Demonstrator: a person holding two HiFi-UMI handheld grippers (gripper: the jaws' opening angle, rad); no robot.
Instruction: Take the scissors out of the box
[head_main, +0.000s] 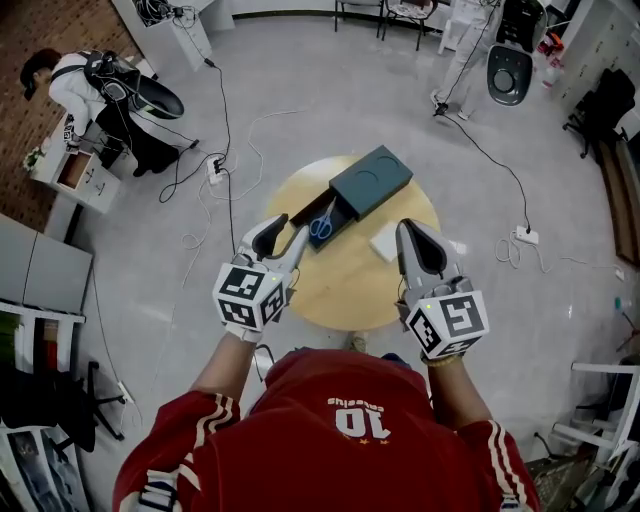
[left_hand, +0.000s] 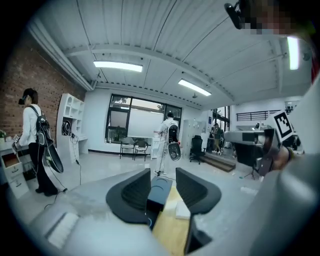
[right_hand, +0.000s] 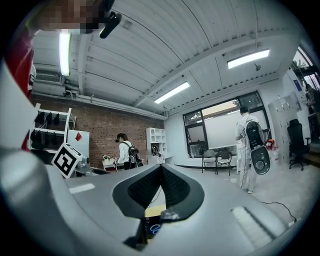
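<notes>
left gripper (left_hand: 162, 172) jaws wide apart, empty | right gripper (right_hand: 161, 167) jaws together, empty | blue-handled scissors (head_main: 322, 226) in dark teal slide-out box (head_main: 372, 178), round wooden tabletop's (head_main: 340, 290) far edge | approach (nothing touched) | next I lower left jaws astride handles

Blue-handled scissors (head_main: 321, 227) lie flat in the slid-open near end of the dark teal box (head_main: 371, 180), which rests flat, set diagonally, on the far half of the round wooden table (head_main: 340, 290).
</notes>
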